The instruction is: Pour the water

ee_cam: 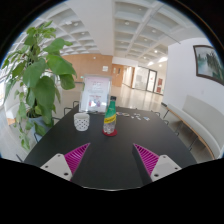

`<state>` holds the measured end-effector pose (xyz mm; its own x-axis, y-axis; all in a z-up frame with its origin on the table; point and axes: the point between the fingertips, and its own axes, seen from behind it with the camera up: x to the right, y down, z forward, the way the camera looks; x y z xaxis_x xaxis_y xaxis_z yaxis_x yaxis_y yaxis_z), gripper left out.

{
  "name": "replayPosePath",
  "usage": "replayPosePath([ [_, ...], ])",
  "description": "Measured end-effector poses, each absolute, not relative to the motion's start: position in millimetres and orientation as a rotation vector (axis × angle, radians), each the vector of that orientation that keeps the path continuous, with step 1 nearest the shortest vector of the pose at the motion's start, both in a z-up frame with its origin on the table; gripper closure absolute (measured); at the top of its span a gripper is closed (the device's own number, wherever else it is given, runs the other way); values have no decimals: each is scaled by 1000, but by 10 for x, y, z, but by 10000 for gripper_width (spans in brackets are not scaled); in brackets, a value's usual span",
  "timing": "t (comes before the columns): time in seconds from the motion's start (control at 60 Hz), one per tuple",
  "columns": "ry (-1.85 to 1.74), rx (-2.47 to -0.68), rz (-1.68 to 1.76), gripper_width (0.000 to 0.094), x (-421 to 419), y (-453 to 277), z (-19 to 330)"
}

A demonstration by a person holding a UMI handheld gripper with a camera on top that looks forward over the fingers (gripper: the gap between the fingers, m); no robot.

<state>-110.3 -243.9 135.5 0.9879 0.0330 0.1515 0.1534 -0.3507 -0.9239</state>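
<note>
A green bottle with a red label (110, 118) stands upright on the dark table (110, 160), well beyond my fingers. To its left sits a white patterned cup (82, 122), a small gap apart from the bottle. My gripper (111, 157) is open, its two magenta pads spread wide with only bare tabletop between them. The bottle lines up roughly with the middle of the gap between the fingers, further ahead.
A clear acrylic sign holder (96, 95) stands behind the cup and bottle. A large leafy plant (38, 75) rises at the table's left. Dark chairs (150, 115) line the far side. A white bench (192, 122) runs along the right wall under a framed picture (209, 62).
</note>
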Motion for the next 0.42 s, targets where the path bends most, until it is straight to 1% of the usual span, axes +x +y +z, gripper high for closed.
replayPosePath([
  [0.167,-160,-1899,-130,82,-1160,-2826,1467],
  [0.417,-95,-1911,-41,84,-1279,-2996,1501],
])
